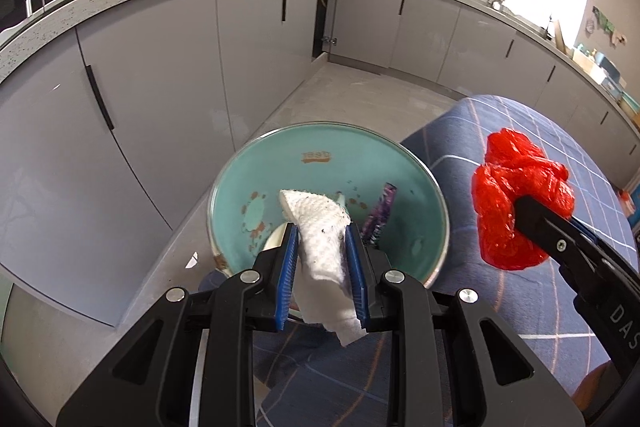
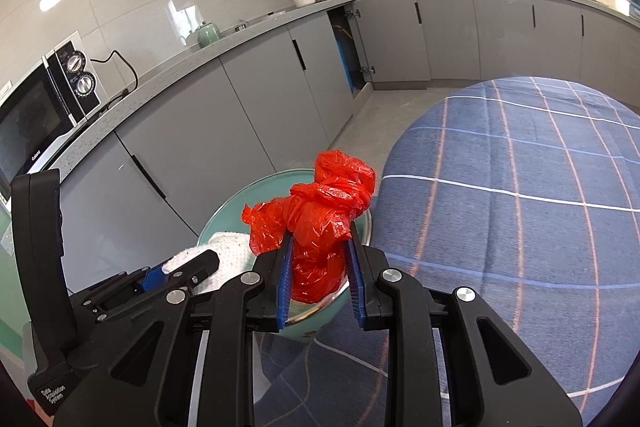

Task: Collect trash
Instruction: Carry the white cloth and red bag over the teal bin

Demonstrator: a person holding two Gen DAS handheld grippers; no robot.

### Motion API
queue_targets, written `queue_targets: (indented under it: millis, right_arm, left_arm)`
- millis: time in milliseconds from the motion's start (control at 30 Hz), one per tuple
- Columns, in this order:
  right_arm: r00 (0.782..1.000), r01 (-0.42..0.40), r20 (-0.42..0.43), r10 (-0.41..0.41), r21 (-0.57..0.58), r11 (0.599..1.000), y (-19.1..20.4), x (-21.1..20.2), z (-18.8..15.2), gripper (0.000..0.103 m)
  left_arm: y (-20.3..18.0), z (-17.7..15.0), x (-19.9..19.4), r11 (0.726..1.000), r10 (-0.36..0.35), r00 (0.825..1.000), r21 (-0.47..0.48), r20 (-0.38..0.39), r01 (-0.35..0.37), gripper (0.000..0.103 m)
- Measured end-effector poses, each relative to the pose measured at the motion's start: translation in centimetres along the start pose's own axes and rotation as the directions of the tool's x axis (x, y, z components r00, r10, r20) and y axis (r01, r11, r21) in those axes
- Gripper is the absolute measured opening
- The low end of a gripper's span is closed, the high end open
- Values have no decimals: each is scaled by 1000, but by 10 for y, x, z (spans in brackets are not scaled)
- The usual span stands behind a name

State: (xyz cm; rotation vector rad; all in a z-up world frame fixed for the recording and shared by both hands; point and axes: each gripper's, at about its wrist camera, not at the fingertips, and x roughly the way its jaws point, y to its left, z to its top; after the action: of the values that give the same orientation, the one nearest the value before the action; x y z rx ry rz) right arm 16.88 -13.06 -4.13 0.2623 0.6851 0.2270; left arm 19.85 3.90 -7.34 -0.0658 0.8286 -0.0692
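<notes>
While grey kitchen cupboards (image 1: 168, 75) run along the wall, a bench under a blue checked cloth (image 2: 520, 211) fills the right side. Just beside it stands a round teal metal bin (image 1: 400, 179) with a purple wrapper (image 1: 380, 215) inside. The right gripper (image 2: 320, 259) has its jaws pinching a crumpled red plastic bag (image 2: 320, 227) above the bin's rim. The left gripper (image 1: 322, 259) has its jaws pinching a white paper towel with dark specks (image 1: 320, 227) right over the open bin.
</notes>
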Motion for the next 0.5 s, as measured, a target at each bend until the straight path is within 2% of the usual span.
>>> queue_targets:
  millis: [500]
  right_arm:
    - [999, -32, -15, 32, -10, 999, 14, 19, 7, 25]
  left_arm:
    - [16, 8, 13, 999, 33, 999, -24, -9, -33, 25]
